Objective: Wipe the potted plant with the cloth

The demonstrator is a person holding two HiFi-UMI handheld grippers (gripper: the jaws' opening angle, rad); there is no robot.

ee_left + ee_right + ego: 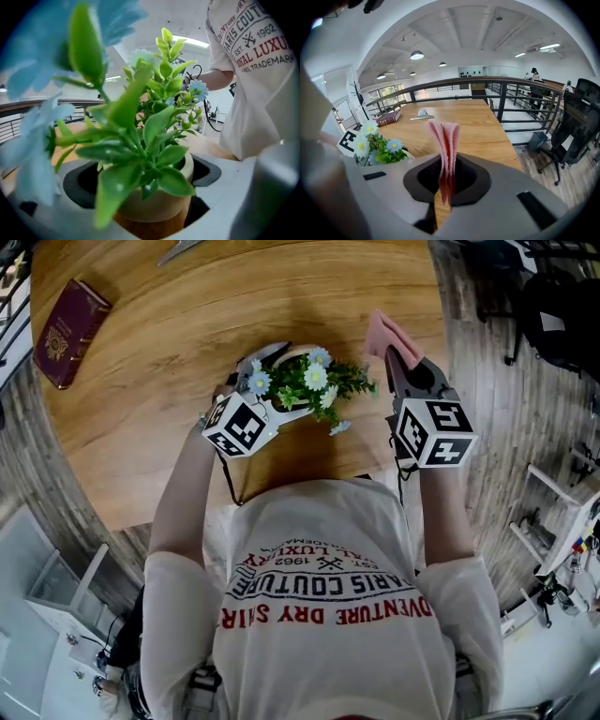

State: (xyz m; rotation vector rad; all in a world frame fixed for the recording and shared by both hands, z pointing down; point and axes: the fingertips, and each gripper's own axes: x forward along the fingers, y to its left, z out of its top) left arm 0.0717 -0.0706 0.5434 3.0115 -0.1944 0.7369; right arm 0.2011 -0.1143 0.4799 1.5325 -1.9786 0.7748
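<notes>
Left tool [150, 187] wide open round pot [157, 208], maybe to steady it. Right tool [445, 187], three o'clock of pot, pinches cloth [446, 140] for wiping.

- T-shirt [328, 549]: white, short sleeves, curved lettering printed in black and red across the chest
- left gripper [278, 381]: pale grey shell with a black recess, white cube [241, 425] bearing black square markers, thin black cable [228, 486] hanging from it
- right gripper [401, 360]: same grey shell, dark fingers [412, 379], matching marker cube [433, 432], black lead below
</notes>
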